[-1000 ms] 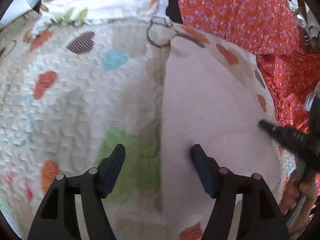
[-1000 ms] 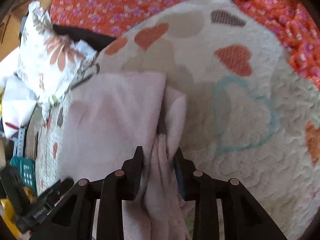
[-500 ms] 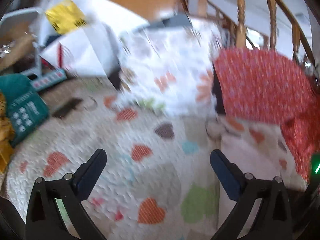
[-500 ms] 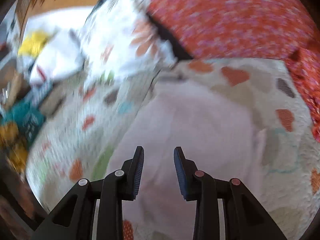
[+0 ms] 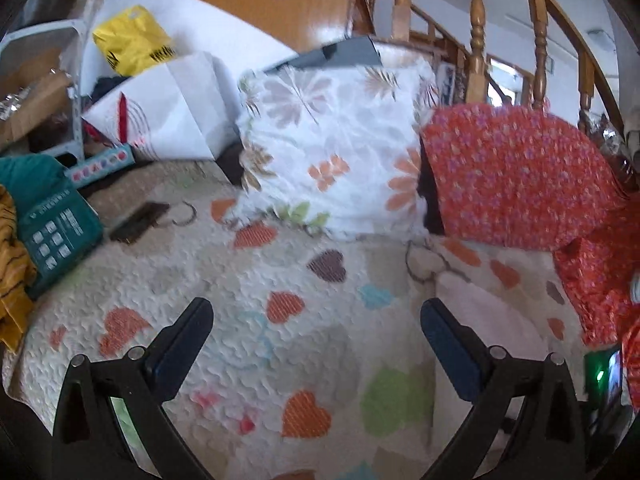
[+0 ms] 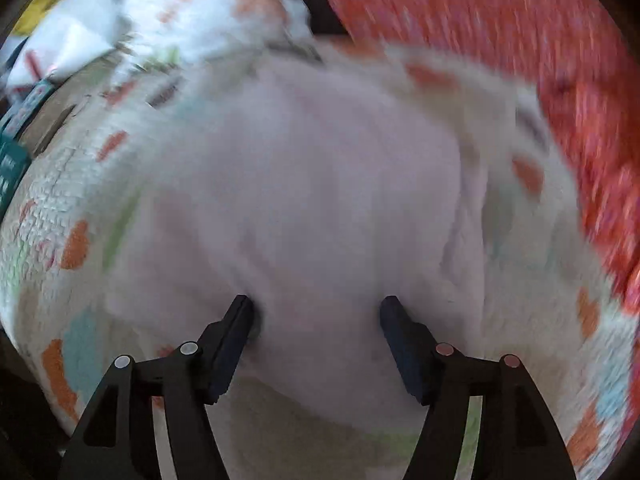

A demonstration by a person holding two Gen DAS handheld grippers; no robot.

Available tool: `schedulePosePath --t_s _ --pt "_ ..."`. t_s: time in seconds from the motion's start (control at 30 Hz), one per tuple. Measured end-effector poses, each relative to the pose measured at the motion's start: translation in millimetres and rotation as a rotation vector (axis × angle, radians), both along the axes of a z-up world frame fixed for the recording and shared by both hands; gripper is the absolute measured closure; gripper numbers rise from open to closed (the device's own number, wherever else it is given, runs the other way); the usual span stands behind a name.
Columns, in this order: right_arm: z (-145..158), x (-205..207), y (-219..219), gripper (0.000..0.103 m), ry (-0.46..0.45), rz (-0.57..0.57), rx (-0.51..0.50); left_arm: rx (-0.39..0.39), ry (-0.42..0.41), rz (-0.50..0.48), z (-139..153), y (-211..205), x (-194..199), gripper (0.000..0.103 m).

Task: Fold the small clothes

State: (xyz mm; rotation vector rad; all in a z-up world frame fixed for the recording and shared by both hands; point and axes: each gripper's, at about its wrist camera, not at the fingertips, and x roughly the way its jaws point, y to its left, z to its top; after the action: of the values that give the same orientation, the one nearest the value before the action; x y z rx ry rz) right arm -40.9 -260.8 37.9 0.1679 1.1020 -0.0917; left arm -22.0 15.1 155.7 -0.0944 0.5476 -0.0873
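Hovering low over the pale pink garment (image 6: pixel 304 200), the right gripper (image 6: pixel 316 312) has its fingers spread and nothing pinched; the picture is motion-blurred, so contact with the cloth cannot be told. The left gripper (image 5: pixel 316 324) is spread wide and empty above the quilt (image 5: pixel 224 304), the garment's edge just to its right. A fold looks laid, and the next move likely calls for pinching an edge or smoothing. Soft, limp fleece lies flat on the bumpy, heart-printed quilt; beyond stand a floral pillow (image 5: pixel 332 152) and red flowered cloth (image 5: pixel 516 176).
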Motion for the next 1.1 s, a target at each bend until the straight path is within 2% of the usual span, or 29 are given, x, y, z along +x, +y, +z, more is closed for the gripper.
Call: schedulePosePath --t_s 0.13,0.2,0.47,0.7,1.1 --pt "17 -8 -14 0.032 -0.061 -0.055 0.080 0.043 0.088 -0.015 -18 -16 5 0.000" --pt "23 -10 -16 0.032 -0.100 -0.076 0.087 0.075 0.133 -0.029 -30 -27 8 0.000" --pt "25 -6 -19 0.032 -0.135 -0.088 0.102 0.143 0.259 -0.113 -65 -60 14 0.000" --pt "26 -2 -17 0.032 -0.158 -0.090 0.065 0.174 0.295 -0.164 -76 -77 14 0.000" --pt "32 -6 -20 0.032 -0.190 -0.105 0.034 0.182 0.324 -0.195 -81 -81 12 0.000"
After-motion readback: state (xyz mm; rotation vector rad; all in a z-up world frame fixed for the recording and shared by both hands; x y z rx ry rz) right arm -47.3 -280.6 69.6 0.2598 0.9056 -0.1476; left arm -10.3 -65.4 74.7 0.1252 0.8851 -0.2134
